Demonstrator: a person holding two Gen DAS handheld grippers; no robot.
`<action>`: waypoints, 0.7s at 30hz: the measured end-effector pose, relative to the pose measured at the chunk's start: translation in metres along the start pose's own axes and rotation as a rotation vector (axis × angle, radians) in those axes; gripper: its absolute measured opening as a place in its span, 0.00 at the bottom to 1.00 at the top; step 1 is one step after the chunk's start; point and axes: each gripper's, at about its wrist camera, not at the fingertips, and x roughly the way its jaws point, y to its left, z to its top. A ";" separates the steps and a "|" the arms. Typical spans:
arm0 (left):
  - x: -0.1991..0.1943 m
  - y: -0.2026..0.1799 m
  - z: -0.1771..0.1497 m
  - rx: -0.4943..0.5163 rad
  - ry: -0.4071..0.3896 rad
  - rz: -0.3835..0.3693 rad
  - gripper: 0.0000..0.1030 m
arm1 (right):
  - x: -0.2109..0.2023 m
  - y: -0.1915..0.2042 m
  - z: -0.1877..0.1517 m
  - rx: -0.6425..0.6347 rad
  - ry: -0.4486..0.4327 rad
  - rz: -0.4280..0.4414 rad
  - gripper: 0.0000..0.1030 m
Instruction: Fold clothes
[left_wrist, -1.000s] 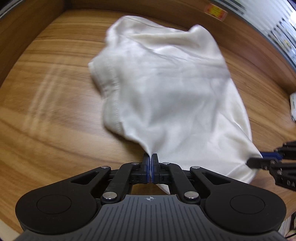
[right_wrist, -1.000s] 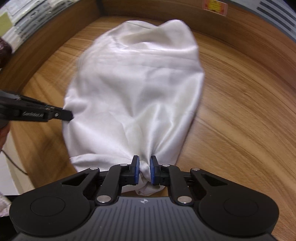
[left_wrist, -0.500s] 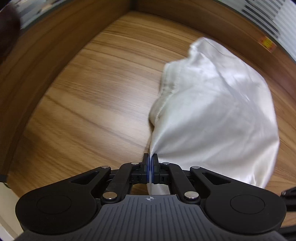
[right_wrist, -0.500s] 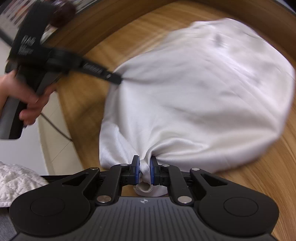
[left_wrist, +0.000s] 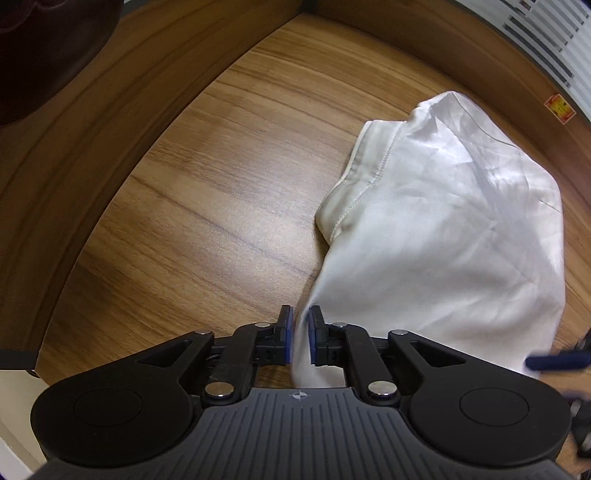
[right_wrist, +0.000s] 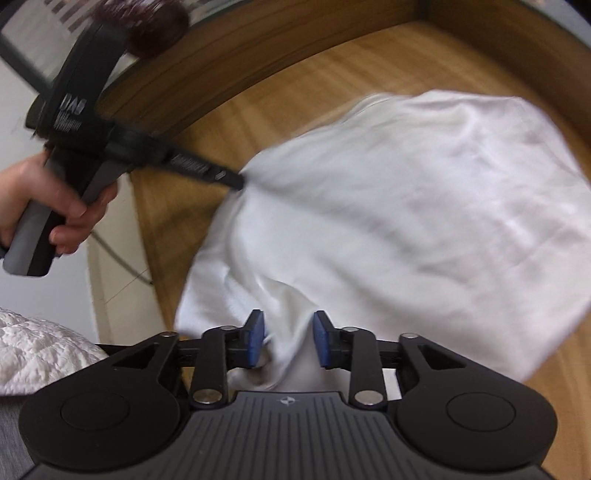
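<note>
Two grippers are working one white garment (left_wrist: 443, 236). Left gripper (left_wrist: 301, 338): jaws have just been opening, standing slightly apart now, a cloth edge hanging loose between the blue pads (left_wrist: 287, 339). Right gripper (right_wrist: 287, 339): jaws have just been opening too, gaping wider, bunched fabric sitting between them, apparently not pinched, though blur is limiting the view. The garment (right_wrist: 406, 221) is lying spread on the wooden table (left_wrist: 221, 184), its stitched hem facing left.

A wooden table (left_wrist: 207, 206), a red sticker (left_wrist: 560, 109), a quilted white cloth (right_wrist: 33, 350).
</note>
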 end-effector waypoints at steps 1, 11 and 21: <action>-0.002 -0.001 0.000 0.004 -0.003 -0.009 0.22 | -0.005 -0.006 -0.001 0.014 -0.009 -0.020 0.41; -0.006 -0.043 0.002 0.176 -0.005 -0.088 0.28 | -0.011 -0.069 -0.039 0.284 -0.075 -0.221 0.46; -0.015 -0.119 -0.026 0.509 0.032 -0.224 0.32 | -0.003 -0.119 -0.066 0.481 -0.130 -0.316 0.46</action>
